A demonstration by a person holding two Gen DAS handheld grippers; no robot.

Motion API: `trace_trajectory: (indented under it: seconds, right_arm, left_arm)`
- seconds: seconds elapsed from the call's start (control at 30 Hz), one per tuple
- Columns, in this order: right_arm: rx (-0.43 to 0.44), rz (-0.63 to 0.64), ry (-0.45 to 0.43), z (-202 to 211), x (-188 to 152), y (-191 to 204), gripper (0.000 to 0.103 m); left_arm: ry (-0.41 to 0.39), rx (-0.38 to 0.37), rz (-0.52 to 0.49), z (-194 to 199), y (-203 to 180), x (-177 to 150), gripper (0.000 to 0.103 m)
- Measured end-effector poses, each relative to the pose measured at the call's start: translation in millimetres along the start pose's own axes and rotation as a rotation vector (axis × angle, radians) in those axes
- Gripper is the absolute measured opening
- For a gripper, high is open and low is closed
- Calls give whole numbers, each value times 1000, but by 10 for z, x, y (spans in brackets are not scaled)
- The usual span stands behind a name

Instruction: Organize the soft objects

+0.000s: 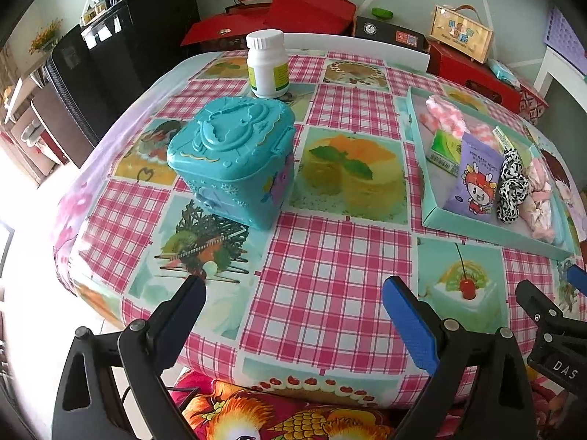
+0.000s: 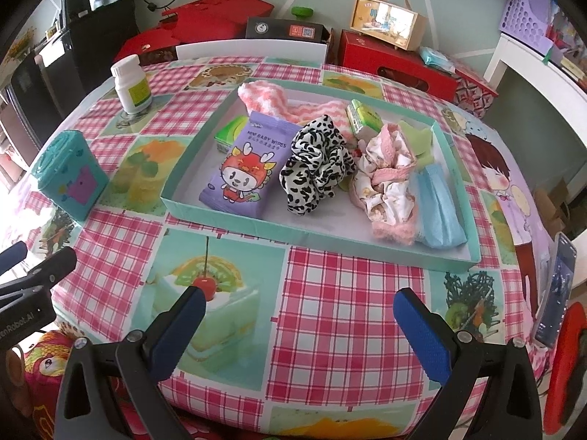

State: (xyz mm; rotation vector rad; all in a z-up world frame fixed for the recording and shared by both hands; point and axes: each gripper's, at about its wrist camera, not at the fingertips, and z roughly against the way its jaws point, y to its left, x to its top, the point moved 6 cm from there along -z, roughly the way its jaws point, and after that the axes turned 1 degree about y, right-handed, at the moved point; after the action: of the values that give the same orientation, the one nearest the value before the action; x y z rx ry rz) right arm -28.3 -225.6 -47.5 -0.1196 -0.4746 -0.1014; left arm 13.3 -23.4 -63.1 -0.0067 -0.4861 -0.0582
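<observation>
**Spotter:** Where are the soft things right now?

**Me:** All in the shallow teal tray (image 2: 385, 253) on the checked tablecloth (image 2: 330, 311). From my right wrist camera I see a pink-and-white fuzzy cloth (image 2: 264, 97) at the back, a purple pack of baby wipes (image 2: 240, 168), a black-and-white scrunchie (image 2: 315, 165), a bundle of pink-trimmed printed fabric (image 2: 385, 183), and a folded blue cloth (image 2: 440, 212) by the right wall. Two small green packets (image 2: 363, 119) sit among them.

**Spotter:** And your grippers?

**Me:** Left gripper (image 1: 293, 308) and right gripper (image 2: 299, 315) both hang over the near edge of the table, jaws spread wide, nothing between them.

**Spotter:** So which step are you on?

**Me:** I can't settle that. Everything soft lying in the tray fits a job finished with both tools pulled back, and equally a pile waiting to be sorted out of it. I won't name a move on that alone.

**Spotter:** Other containers?

**Me:** A teal plastic box (image 1: 234, 161), lid on, stands well left of the tray; its contents are hidden. Behind it there's a capped white bottle (image 1: 266, 64). Whatever comes next, loose fabric will sag and snag its neighbours, so any pinch should take one piece at its bunched middle.
</observation>
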Motion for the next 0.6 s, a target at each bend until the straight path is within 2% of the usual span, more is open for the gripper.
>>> trace_trajectory:
  seconds: [0.6]
  right_arm:
    - [-40, 49, -11, -1, 13, 51, 103]
  left_arm:
    - [-21, 11, -9, 18, -7, 12, 97]
